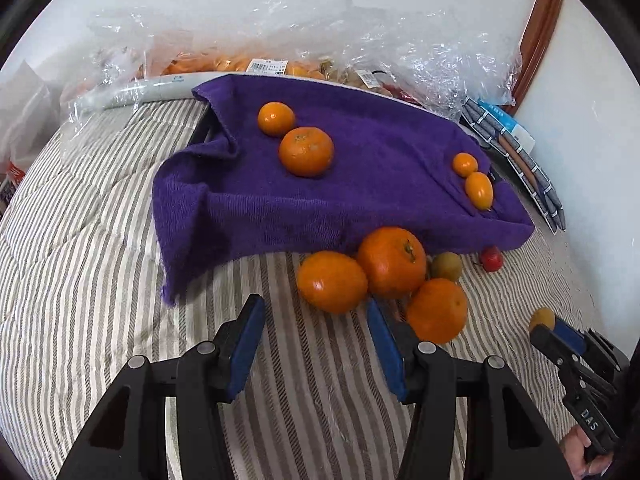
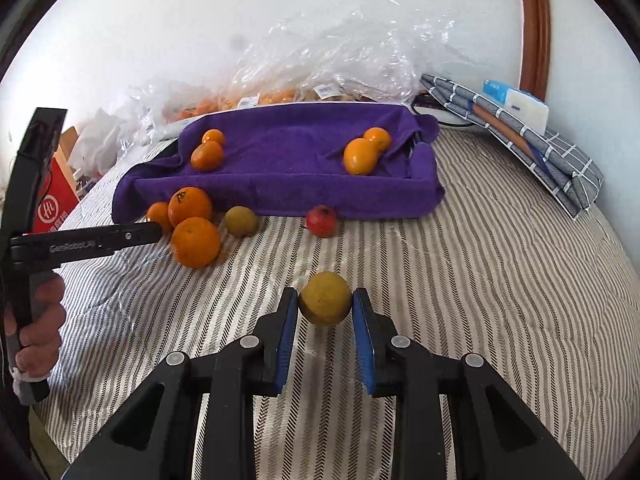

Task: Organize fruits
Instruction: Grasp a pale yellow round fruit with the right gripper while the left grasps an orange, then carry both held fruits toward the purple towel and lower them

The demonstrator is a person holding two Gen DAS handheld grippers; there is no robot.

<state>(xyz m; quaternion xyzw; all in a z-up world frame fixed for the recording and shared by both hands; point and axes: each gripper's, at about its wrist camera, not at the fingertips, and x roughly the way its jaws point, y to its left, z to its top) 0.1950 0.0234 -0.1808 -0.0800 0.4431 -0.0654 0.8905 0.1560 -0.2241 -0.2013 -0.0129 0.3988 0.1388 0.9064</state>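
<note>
My right gripper (image 2: 325,298) is shut on a small yellow-green fruit (image 2: 326,304), its blue pads pressing both sides just above the striped bedding. My left gripper (image 1: 316,308) stands open, nothing between its pads. Its tips are just short of three oranges (image 1: 332,282) clustered on the bed. A greenish fruit (image 1: 447,266) and a red fruit (image 1: 491,259) lie beside them. Behind is a purple towel (image 1: 360,200) laid over a low tray, with two oranges (image 1: 306,151) at its left and two smaller orange fruits (image 1: 479,191) at its right.
Crumpled clear plastic bags (image 2: 320,64) holding more fruit lie along the wall behind the towel. A folded checked cloth (image 2: 520,140) rests at the right by a wooden frame. A red box (image 2: 56,204) stands off the bed's left side. A hand (image 2: 38,320) grips the left tool.
</note>
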